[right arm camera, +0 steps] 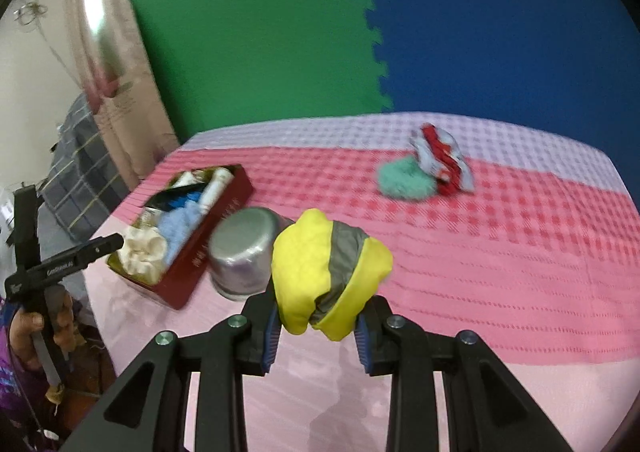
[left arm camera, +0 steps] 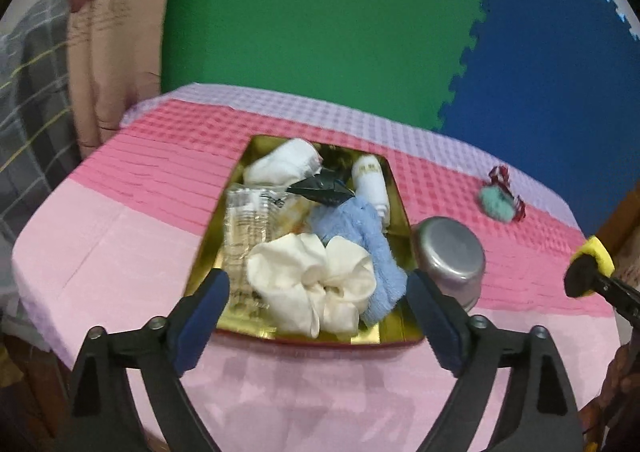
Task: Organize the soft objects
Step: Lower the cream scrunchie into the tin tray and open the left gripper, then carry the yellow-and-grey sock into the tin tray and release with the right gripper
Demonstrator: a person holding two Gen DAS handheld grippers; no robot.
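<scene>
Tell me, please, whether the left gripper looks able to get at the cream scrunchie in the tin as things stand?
Probably yes. The left gripper is open, and the cream scrunchie lies on top at the near end of the tin, right between the fingers with nothing over it. The blue cloth only touches its far side.

Cream scrunchie [left arm camera: 310, 284] crumpled in near end of red tin [right arm camera: 208, 252], between open left tool [left arm camera: 318, 304] pads, untouched. Blue towel [left arm camera: 360, 244] just right of it, half under. Yellow-grey cloth bundle [right arm camera: 330, 280] pinched in right tool [right arm camera: 316, 336]. Teal puff [right arm camera: 404, 178] and red-blue cloth [right arm camera: 444, 160] far ahead, touching.
</scene>
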